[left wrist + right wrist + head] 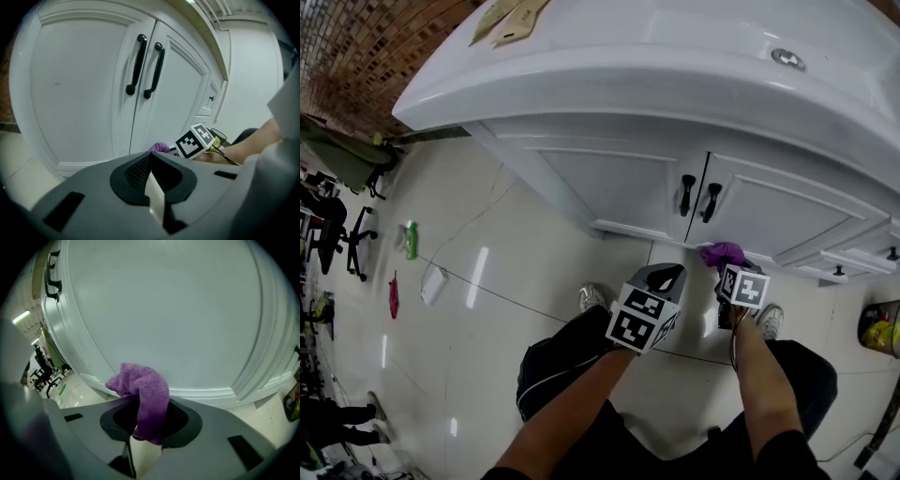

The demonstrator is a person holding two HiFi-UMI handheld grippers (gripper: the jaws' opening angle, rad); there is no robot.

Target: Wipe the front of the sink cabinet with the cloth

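Open floor (pixel 478 253) filled the left of the head view, giving the arms free room on that side. Below the middle of the frame the left gripper (pixel 667 276) hung apart from the cabinet (pixel 614 183). Its jaws were pressed together on nothing, and in its own view they met in a closed seam below the two black handles (pixel 145 65).

Just to its right, the right gripper (pixel 727 265) was clamped on the purple cloth (pixel 722 253), low by the bottom edge of the right door (pixel 778 211). Whether the cloth touched the door could not be told.

In the right gripper view the cloth rose from the jaws in a bunch and drooped over. It looked like soft, light, limp terry that would likely flatten under pressure and drag rather than slide. The pinch sat at one end, leaving a broad wad free to meet the door, which looked a sound hold.

The flat panel (pixel 164 310) offered a wide, unbroken sweep. The raised moulding (pixel 206 392) along its lower border, and the handles at the upper left of that view, were likely snag points. At the far right of the head view, small drawer knobs (pixel 838 272) crowded the edge.
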